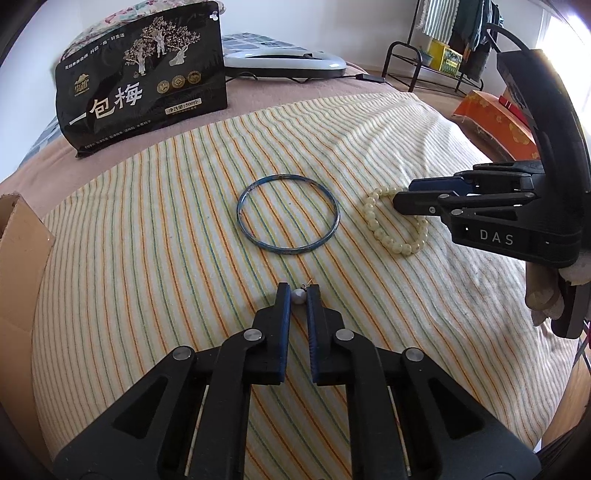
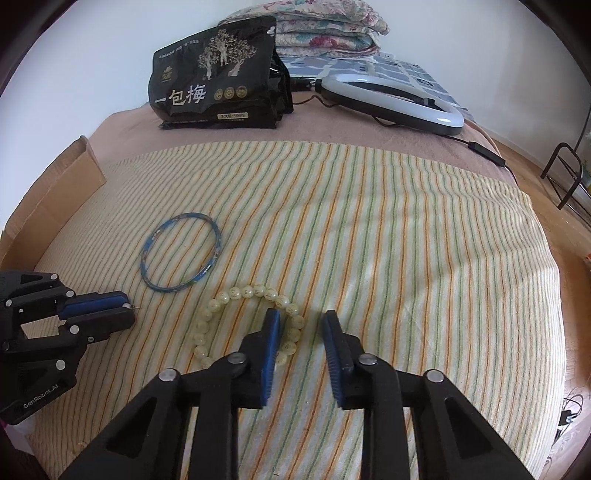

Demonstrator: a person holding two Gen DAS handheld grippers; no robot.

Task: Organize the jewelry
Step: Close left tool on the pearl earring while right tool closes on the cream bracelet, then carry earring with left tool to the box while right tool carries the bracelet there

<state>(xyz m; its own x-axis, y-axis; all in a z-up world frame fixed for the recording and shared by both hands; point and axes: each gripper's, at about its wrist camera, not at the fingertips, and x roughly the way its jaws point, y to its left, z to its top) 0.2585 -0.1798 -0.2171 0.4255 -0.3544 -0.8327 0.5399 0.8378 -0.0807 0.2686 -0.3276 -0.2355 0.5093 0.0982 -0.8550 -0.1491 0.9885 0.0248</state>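
Note:
A blue bangle (image 1: 287, 214) lies flat on the striped cloth (image 1: 184, 240); it also shows in the right wrist view (image 2: 181, 253). A cream bead bracelet (image 1: 384, 232) lies to its right, also in the right wrist view (image 2: 236, 295). My left gripper (image 1: 298, 295) is shut on a small pearl earring (image 1: 298, 296) at its fingertips, close to the cloth; it shows in the right wrist view (image 2: 123, 308). My right gripper (image 2: 300, 320) is open, its jaws straddling the right side of the bead bracelet; it also shows in the left wrist view (image 1: 402, 201).
A black snack bag (image 1: 142, 74) stands at the back of the bed. A ring light (image 2: 395, 99) with a cable lies behind it. A cardboard box (image 1: 20, 258) sits at the left edge. Folded quilts (image 2: 325, 29) and a metal rack (image 1: 436, 44) are farther back.

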